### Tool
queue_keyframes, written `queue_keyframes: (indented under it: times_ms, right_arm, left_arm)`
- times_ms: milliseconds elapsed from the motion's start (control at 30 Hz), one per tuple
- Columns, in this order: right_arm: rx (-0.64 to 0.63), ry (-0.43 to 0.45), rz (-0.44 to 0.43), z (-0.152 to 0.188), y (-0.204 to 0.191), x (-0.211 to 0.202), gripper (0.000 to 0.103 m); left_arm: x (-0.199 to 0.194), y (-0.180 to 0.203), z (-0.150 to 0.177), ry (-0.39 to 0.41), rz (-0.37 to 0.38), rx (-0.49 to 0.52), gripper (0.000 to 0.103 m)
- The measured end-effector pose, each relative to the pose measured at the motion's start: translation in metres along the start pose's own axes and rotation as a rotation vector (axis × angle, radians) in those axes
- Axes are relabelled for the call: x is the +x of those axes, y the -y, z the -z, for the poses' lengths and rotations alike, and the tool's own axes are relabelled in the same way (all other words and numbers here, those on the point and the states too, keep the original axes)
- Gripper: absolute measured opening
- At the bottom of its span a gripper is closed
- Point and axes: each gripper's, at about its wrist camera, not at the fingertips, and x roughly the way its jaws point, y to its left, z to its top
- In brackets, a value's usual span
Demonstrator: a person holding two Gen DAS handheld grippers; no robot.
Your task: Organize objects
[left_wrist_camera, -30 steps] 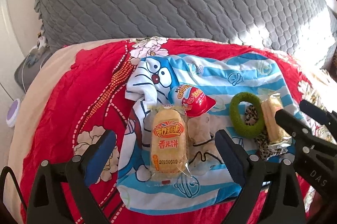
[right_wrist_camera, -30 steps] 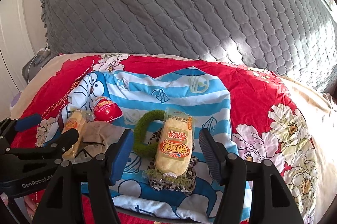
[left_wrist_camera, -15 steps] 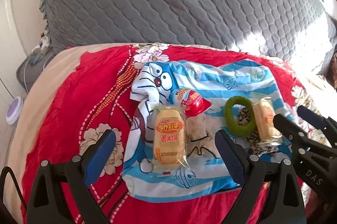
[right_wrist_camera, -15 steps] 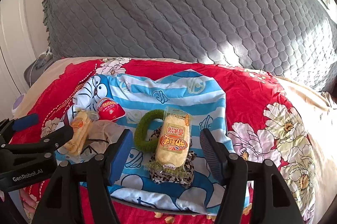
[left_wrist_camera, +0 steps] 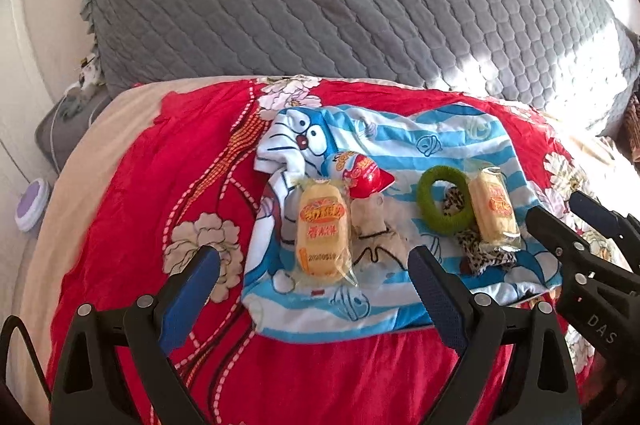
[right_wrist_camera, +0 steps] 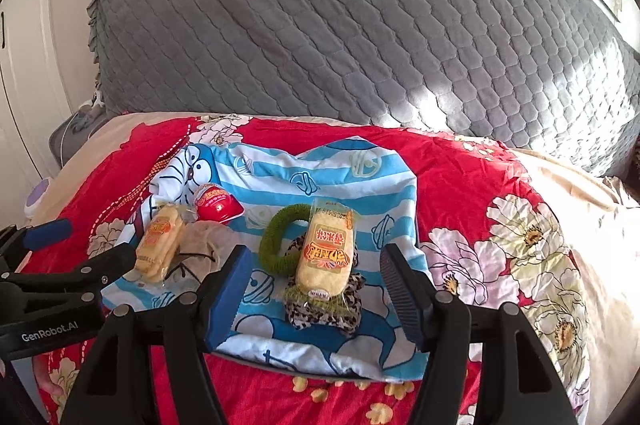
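Note:
A blue-striped cartoon cloth point(left_wrist_camera: 400, 145) point(right_wrist_camera: 332, 173) lies on a red floral blanket. On it are a yellow rice-cracker packet point(left_wrist_camera: 322, 233) point(right_wrist_camera: 158, 245), a red snack packet point(left_wrist_camera: 360, 173) point(right_wrist_camera: 216, 203), a beige pouch point(left_wrist_camera: 376, 233) point(right_wrist_camera: 204, 245), a green ring point(left_wrist_camera: 440, 205) point(right_wrist_camera: 280, 237), a second cracker packet point(left_wrist_camera: 494, 211) point(right_wrist_camera: 326, 253) and a leopard scrunchie point(left_wrist_camera: 480, 253) point(right_wrist_camera: 320, 313). My left gripper point(left_wrist_camera: 314, 285) is open and empty, short of the first packet. My right gripper point(right_wrist_camera: 314, 289) is open and empty, just short of the second packet.
A grey quilted cover point(left_wrist_camera: 320, 5) point(right_wrist_camera: 360, 25) rises behind the blanket. The red blanket point(left_wrist_camera: 160, 185) point(right_wrist_camera: 460, 177) extends left and right. A purple-white round object point(left_wrist_camera: 32, 203) sits at far left below the bed edge.
Both grippers have pulled back and risen a little, so the cloth and objects look smaller and farther. Nothing on the cloth has moved. Both jaws stay open.

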Motion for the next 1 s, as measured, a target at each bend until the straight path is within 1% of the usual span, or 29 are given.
queue_keyframes:
  times_ms: [133,267,433,700,1000]
  right_arm:
    - [0.007,0.015,-0.001,0.005,0.000,-0.012,0.066]
    - [0.014,0.019,-0.002,0.011,0.002,-0.023,0.066]
    - [0.008,0.020,-0.002,0.018,0.003,-0.033,0.066]
    - [0.003,0.026,-0.011,0.031,-0.002,-0.055,0.066]
    - [0.003,0.041,-0.009,0.035,-0.004,-0.077,0.066]
  left_arm:
    - [-0.012,-0.001,0.008,0.013,0.003,-0.009,0.095]
    - [-0.024,0.002,0.016,0.041,-0.026,0.010,0.095]
    - [-0.037,0.007,0.024,0.035,-0.016,0.029,0.095]
    - [-0.059,0.015,0.036,0.056,-0.011,0.040,0.095]
    - [-0.080,0.018,0.043,0.072,-0.012,0.038,0.095]
